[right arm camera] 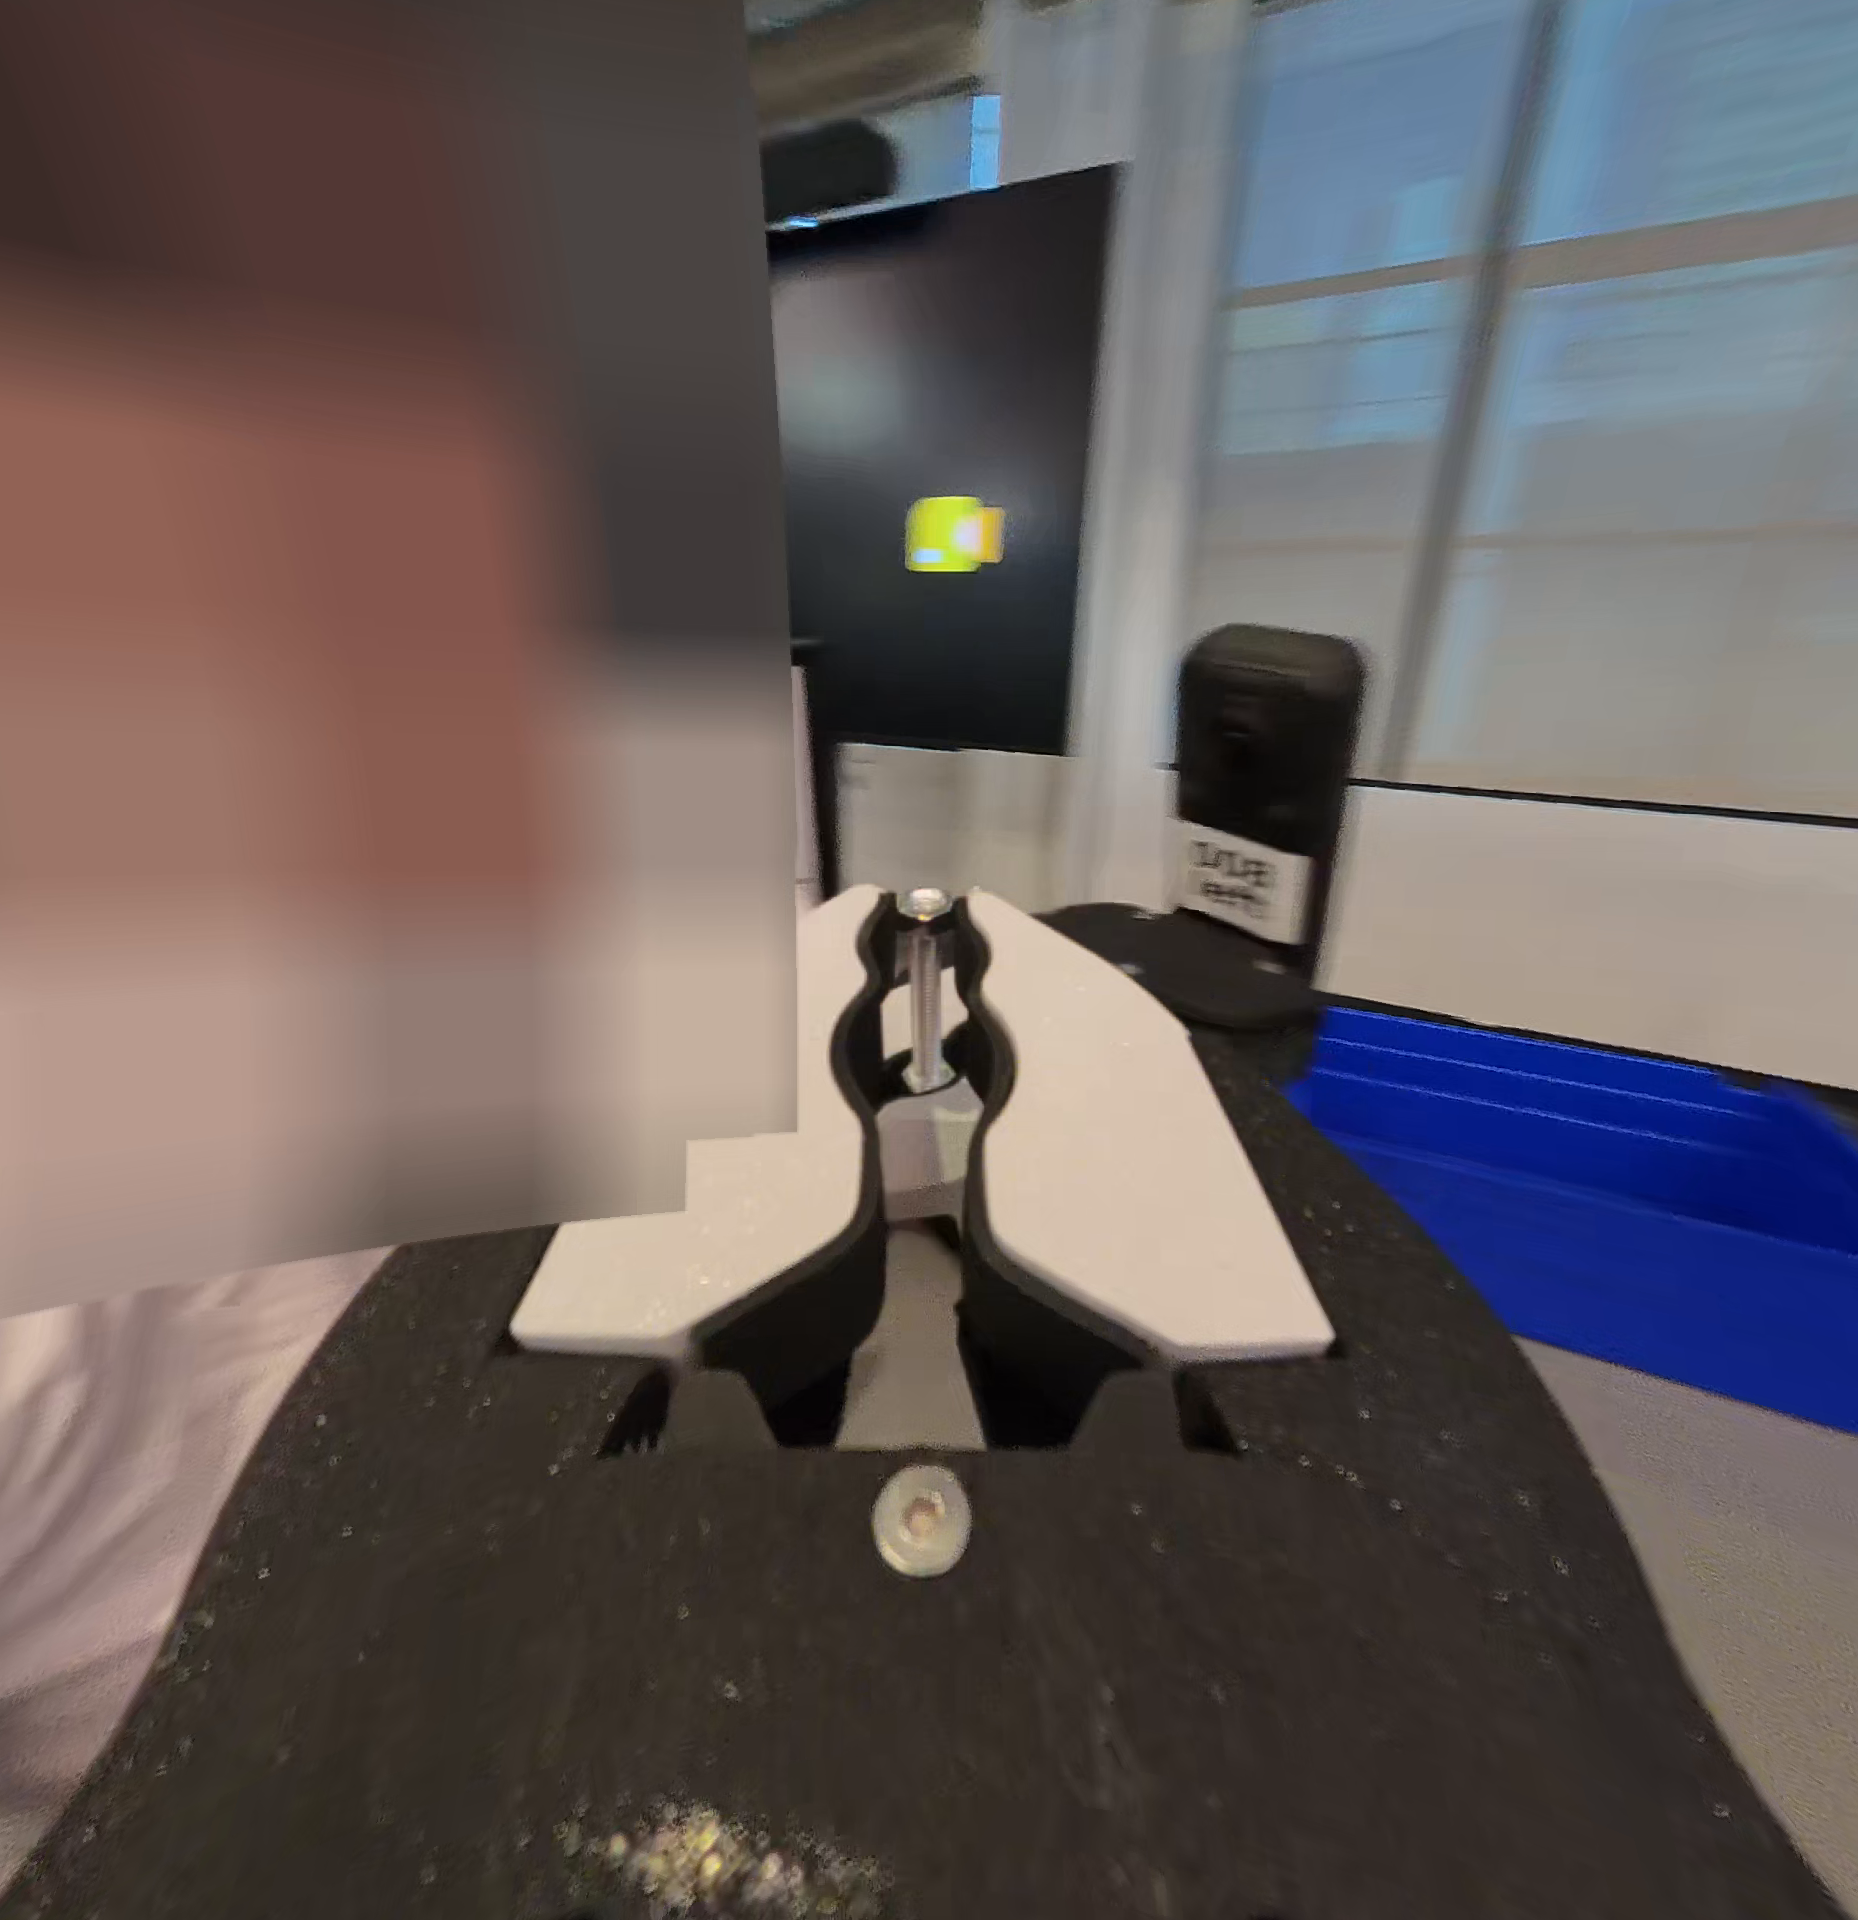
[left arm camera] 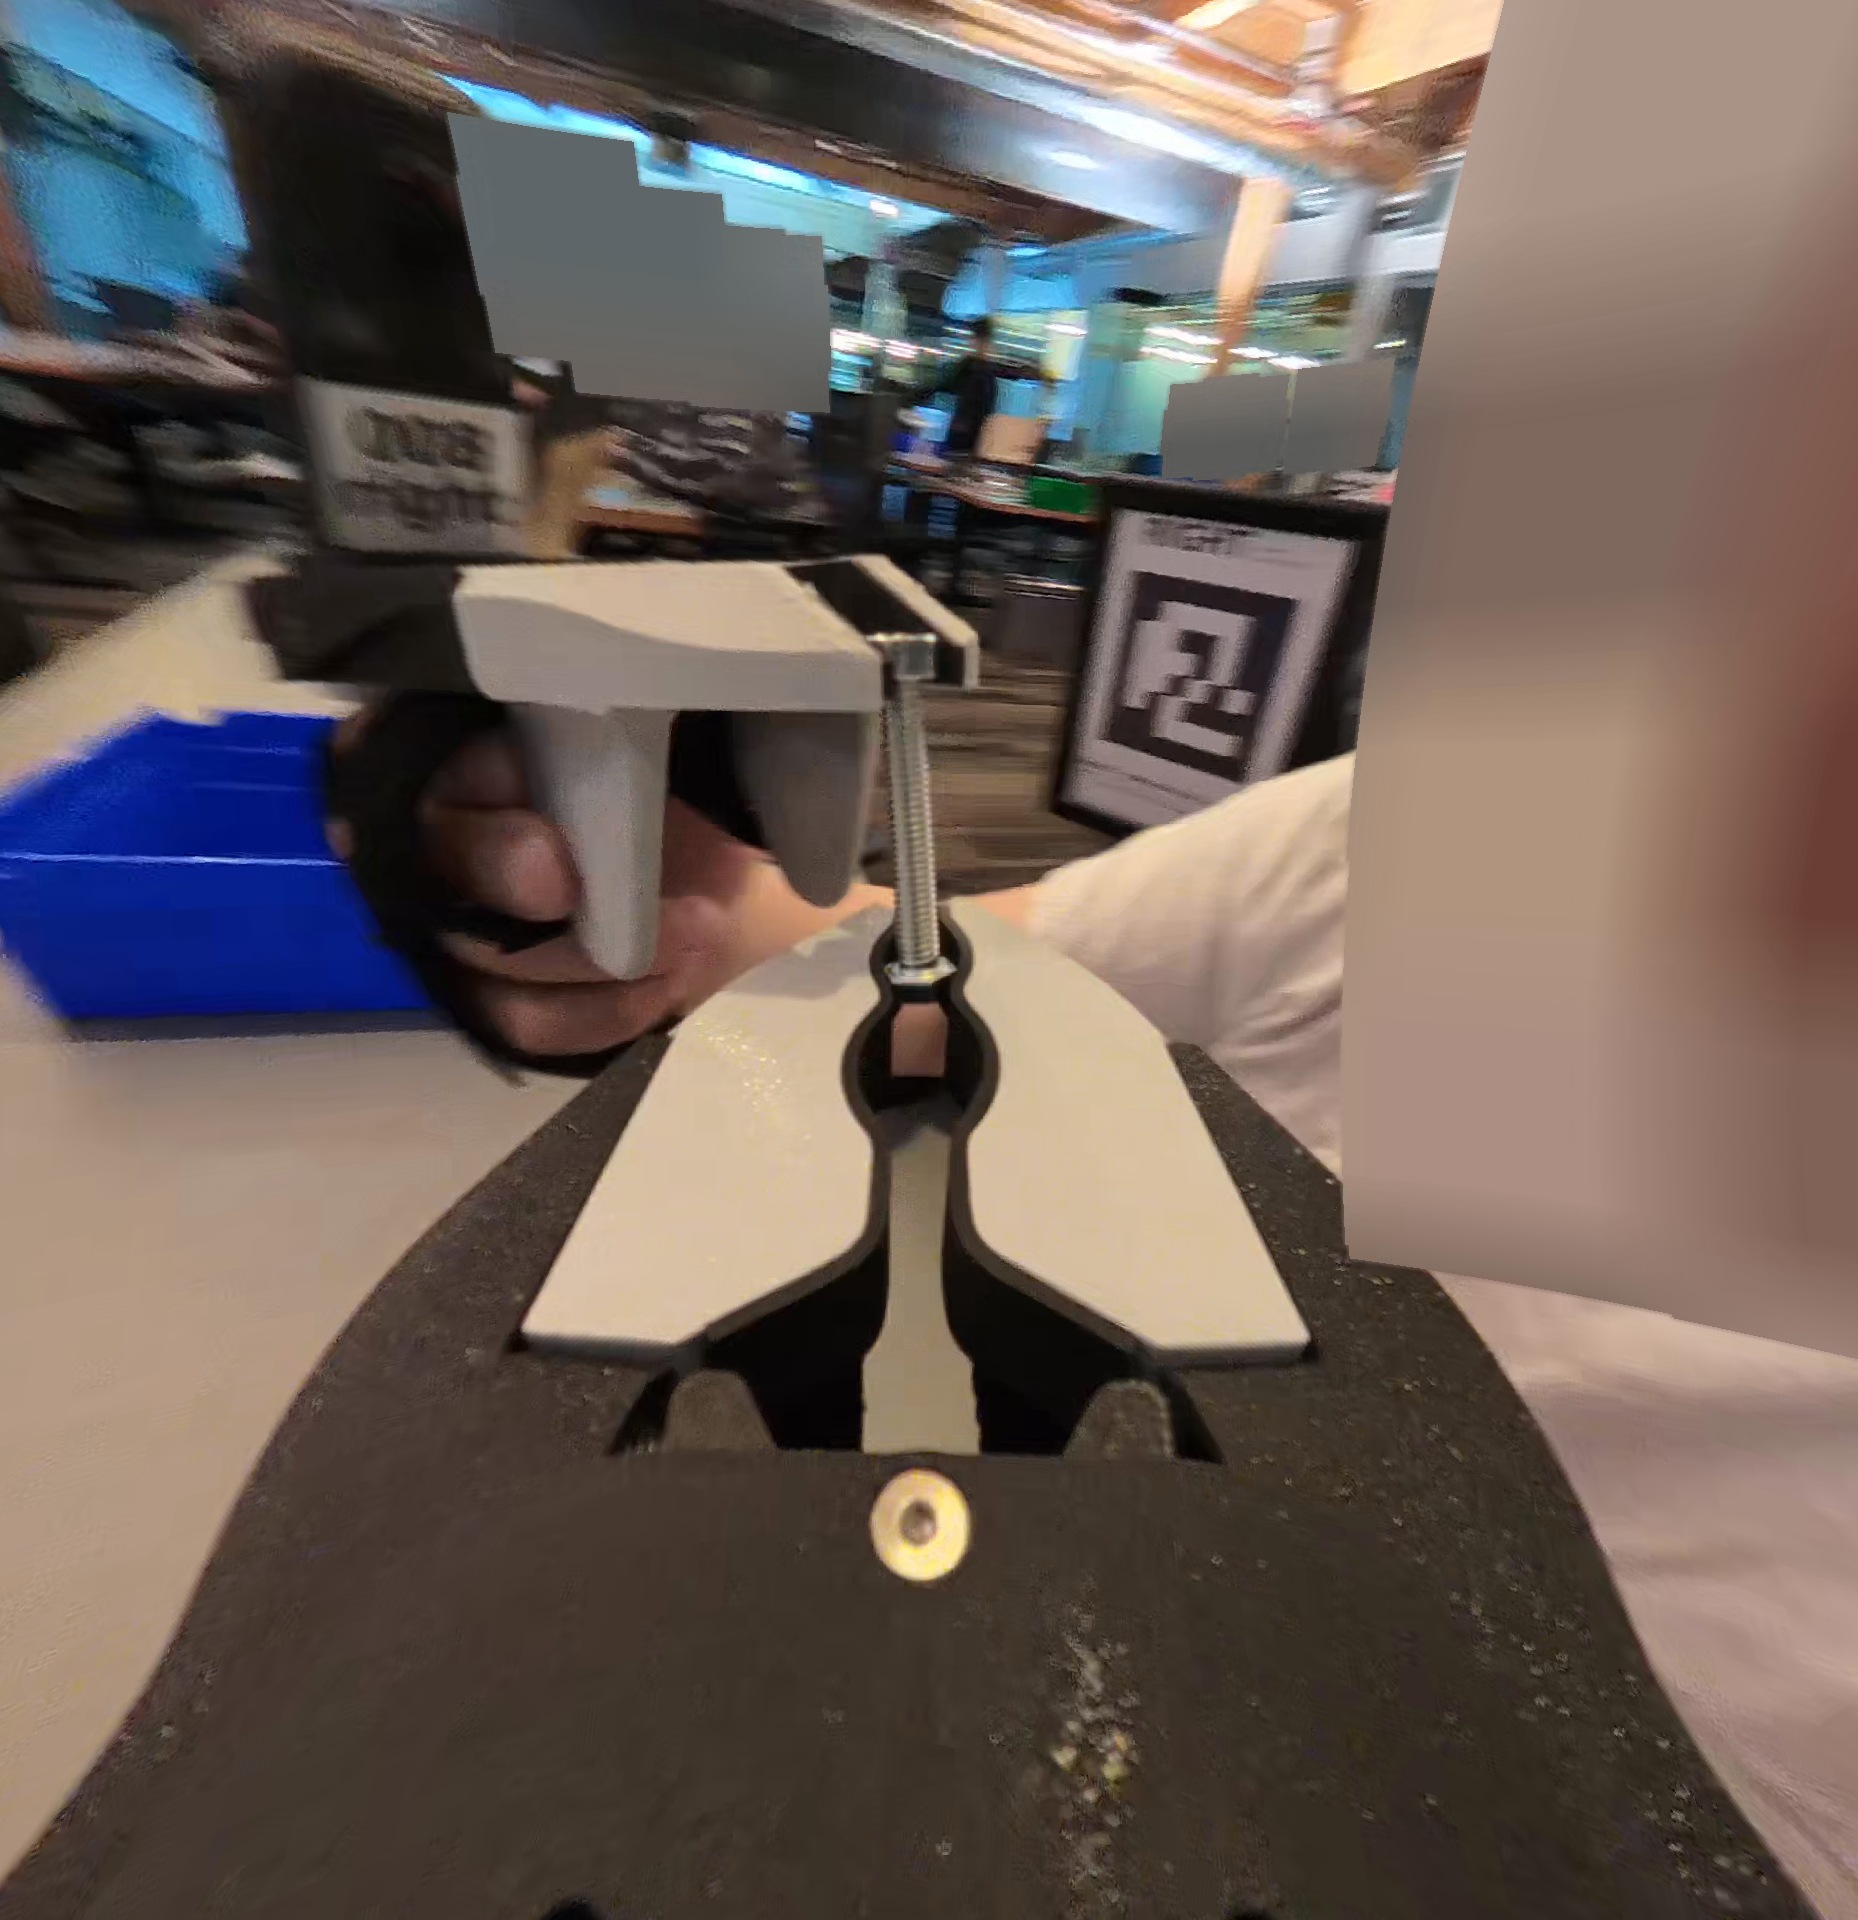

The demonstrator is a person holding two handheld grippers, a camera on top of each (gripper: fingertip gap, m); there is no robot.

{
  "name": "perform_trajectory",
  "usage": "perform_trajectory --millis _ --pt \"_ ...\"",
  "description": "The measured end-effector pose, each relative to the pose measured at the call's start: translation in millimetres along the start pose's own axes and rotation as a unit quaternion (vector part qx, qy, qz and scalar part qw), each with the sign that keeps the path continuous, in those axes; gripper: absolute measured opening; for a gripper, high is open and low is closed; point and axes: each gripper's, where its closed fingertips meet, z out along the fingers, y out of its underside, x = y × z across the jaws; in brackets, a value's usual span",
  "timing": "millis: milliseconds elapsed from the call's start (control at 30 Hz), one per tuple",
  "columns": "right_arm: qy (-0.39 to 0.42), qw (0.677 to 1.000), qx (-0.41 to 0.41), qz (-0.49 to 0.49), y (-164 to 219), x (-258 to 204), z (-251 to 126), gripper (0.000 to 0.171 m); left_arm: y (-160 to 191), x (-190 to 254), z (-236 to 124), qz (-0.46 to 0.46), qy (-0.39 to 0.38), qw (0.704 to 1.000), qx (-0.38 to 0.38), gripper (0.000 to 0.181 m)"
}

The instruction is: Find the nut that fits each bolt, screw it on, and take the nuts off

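Left wrist view shows your left tool (left arm camera: 917,971) pinching the nut (left arm camera: 919,975) at its tips, with the bolt (left arm camera: 912,821) rising from it, shank upright. Your right tool (left arm camera: 909,657) clamps the bolt head, well above the worktop (left arm camera: 177,1195); the right wrist view confirms this grip (right arm camera: 925,904). Holding both ends keeps thread and nut coaxial, so one tool can judge fit by turning. A blue bin (left arm camera: 177,862) stands behind.

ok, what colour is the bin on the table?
Blue. The bin shows best in the right wrist view; it also appears in the left wrist view.
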Motion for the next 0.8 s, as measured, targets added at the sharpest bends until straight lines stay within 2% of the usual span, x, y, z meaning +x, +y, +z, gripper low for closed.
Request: perform_trajectory --millis 100,267,333,433,500,567,633,700,800 --pt "-0.091 0.995 0.002 0.029 8.1 -18.4 -2.0 0.010 10.3 16.6 9.1 -0.040 0.076 0.996 -0.013 0.004" --pt "-0.163 0.985 0.037 0.049 10.4 -31.7 -0.8 0.010 11.3 37.8 12.8 -0.102 0.178 0.979 0.004 0.004" --pt "-0.171 0.983 0.043 0.057 10.8 -32.3 0.2 0.010 11.8 39.9 13.6 -0.110 0.191 0.975 0.009 0.003" --pt "-0.155 0.985 0.046 0.060 8.4 -27.5 -0.8 0.014 10.9 35.0 13.5 -0.096 0.169 0.981 0.010 0.003" --pt "-0.103 0.992 0.051 0.061 0.7 -14.7 -2.5 0.041 5.5 25.0 9.7 -0.072 0.125 0.989 0.018 0.004" --pt "-0.014 0.999 0.043 0.029 -7.0 3.8 -7.7 0.043 -2.6 4.9 2.8 -0.035 0.040 0.998 0.029 0.004" --pt "0.108 0.993 0.043 -0.037 -18.8 24.5 -15.4 0.042 -12.1 -27.3 -10.7 0.018 -0.098 0.994 0.044 0.004" --pt "0.230 0.968 0.052 -0.091 -30.2 42.1 -23.3 0.042 -18.1 -59.3 -32.0 0.073 -0.247 0.965 0.048 0.004" --pt "0.354 0.926 0.040 -0.121 -26.4 59.6 -26.3 0.036 -21.8 -80.4 -53.4 0.120 -0.369 0.920 0.047 0.004"
